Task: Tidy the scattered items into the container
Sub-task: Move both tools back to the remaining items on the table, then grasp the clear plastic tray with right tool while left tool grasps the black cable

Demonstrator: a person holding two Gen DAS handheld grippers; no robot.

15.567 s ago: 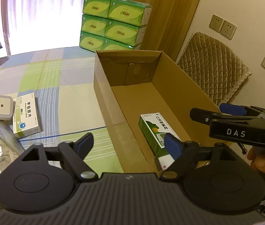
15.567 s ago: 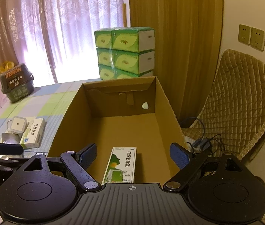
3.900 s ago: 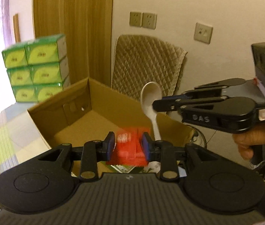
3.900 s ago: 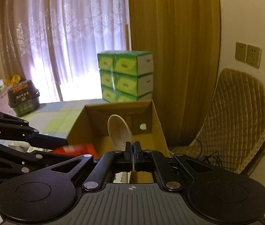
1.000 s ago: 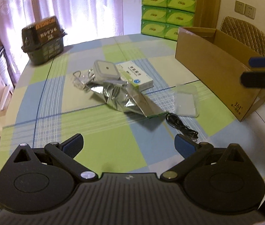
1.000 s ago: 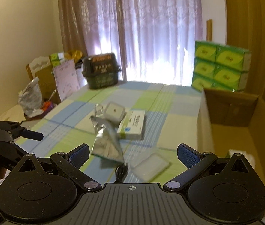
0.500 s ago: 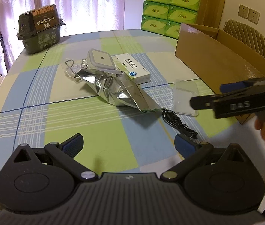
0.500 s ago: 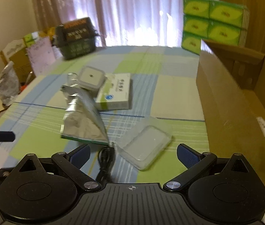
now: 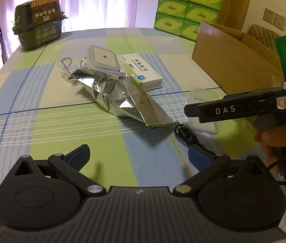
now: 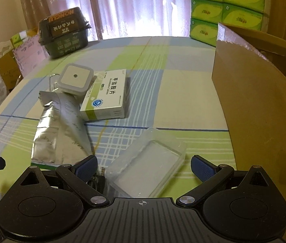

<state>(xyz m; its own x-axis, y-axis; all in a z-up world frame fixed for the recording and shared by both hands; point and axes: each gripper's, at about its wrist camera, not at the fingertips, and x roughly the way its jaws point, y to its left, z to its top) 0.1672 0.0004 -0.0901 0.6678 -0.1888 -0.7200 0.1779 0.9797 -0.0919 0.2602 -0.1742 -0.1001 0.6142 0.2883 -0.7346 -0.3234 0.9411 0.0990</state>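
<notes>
On the checked tablecloth lie a silver foil pouch, a white square device, a white-and-green medicine box, a clear plastic case and a black cable. The open cardboard box stands at the right. My left gripper is open and empty, low over the cloth short of the pouch. My right gripper is open, with the clear plastic case between and just ahead of its fingers. The cable's plug lies by its left finger. The cardboard box's wall rises close on its right.
A dark green lidded tub sits at the table's far left. Green tissue packs are stacked behind the cardboard box. A quilted chair stands by the wall. A hand holds the right gripper's handle.
The right gripper has dropped lower and come closer to the clear case, which now sits between its fingers. The left gripper has edged forward. Both stay open.
</notes>
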